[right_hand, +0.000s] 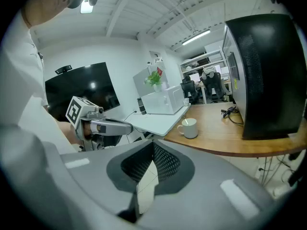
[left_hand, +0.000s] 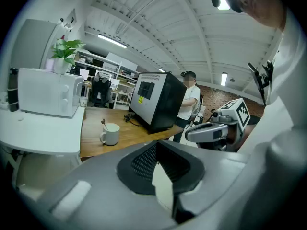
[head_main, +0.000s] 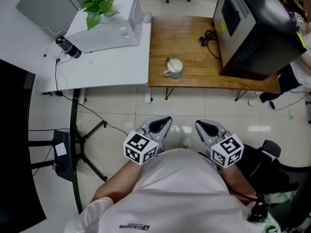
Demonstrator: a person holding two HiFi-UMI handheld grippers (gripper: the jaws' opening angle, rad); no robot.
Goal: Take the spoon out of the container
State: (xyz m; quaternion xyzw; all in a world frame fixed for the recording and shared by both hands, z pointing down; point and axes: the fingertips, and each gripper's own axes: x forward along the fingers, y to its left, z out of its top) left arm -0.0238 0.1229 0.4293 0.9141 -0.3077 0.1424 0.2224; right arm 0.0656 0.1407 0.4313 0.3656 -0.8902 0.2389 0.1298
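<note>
A white mug (head_main: 174, 68) stands upright on the wooden tabletop (head_main: 189, 42), in the left half of the wood and closer to the edge nearest the person than to the far edge. It has a single loop handle, which in the head view points down and to the left. A spoon (head_main: 168, 61) stands inside the mug and leans against the rim. Its thin handle sticks up above the rim and slants to the left in the left gripper view (left_hand: 103, 123). The spoon's bowl is hidden inside the mug. Nothing touches either one.
</note>
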